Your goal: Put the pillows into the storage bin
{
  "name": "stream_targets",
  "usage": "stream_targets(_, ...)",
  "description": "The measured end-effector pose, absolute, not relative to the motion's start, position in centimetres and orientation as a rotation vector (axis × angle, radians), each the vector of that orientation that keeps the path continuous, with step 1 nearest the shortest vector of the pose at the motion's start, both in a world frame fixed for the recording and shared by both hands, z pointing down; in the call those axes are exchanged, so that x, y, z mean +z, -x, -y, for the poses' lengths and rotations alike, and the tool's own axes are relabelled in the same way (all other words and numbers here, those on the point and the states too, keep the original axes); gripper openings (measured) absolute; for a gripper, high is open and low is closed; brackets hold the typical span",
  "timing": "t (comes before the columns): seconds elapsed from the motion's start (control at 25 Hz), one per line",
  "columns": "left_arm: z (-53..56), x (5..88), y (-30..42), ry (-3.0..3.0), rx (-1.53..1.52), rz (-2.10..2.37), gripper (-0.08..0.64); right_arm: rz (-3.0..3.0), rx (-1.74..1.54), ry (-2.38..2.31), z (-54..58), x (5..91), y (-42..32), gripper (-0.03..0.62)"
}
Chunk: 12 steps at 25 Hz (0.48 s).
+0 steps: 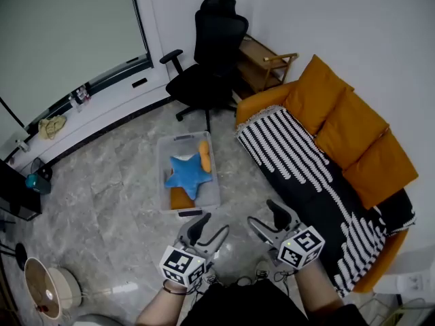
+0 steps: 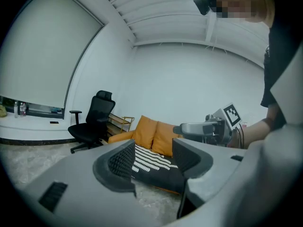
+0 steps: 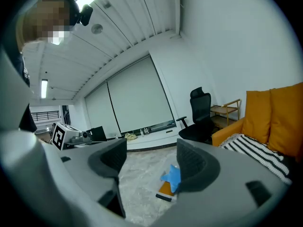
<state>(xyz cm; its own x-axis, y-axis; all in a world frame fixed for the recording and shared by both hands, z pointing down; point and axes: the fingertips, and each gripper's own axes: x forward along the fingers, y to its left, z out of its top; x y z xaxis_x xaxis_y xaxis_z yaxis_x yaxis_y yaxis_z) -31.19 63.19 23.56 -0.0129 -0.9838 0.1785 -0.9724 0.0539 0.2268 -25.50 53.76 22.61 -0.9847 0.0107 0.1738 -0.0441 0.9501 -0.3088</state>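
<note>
1. Orange covers the three pillows (image 1: 346, 131) that lean in a row against the back of the sofa (image 1: 262, 100) on your right. A black-and-white striped blanket (image 1: 292, 158) lies over the seat in front of them.
2. The clear storage bin (image 1: 162, 172) stands on the grey floor (image 1: 115, 195) ahead of you, just beside the sofa's near end.
3. Inside the bin lies a blue star pillow (image 1: 187, 174), with an orange pillow (image 1: 204, 155) touching it on the sofa side.
4. Your left gripper (image 1: 209, 231) is released: its jaws stand apart with nothing between them, and it faces the sofa.
5. Your right gripper (image 1: 267, 219) is also released and empty, facing the bin.
6. A black office chair (image 1: 207, 60) stands beyond the bin.
</note>
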Motion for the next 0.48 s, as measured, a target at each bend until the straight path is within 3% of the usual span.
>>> stream_targets(0.2, -60.0, 22.8, 27.9, -1.946, -0.061, 2.073, 0.180, 2.941, 0.512, -0.065, -49.4, 22.7, 21.5, 0.244)
stream_targets(0.4, -58.5, 21.7, 26.2, -1.927, -0.045, 2.125, 0.040, 2.974, 0.452, -0.137, -46.9, 21.6, 18.8, 0.003)
stream_targets(0.48, -58.2, 21.4, 25.7, -1.916, -0.045, 2.139, 0.014, 2.983, 0.422, -0.142, -46.5, 21.1, 18.1, 0.003)
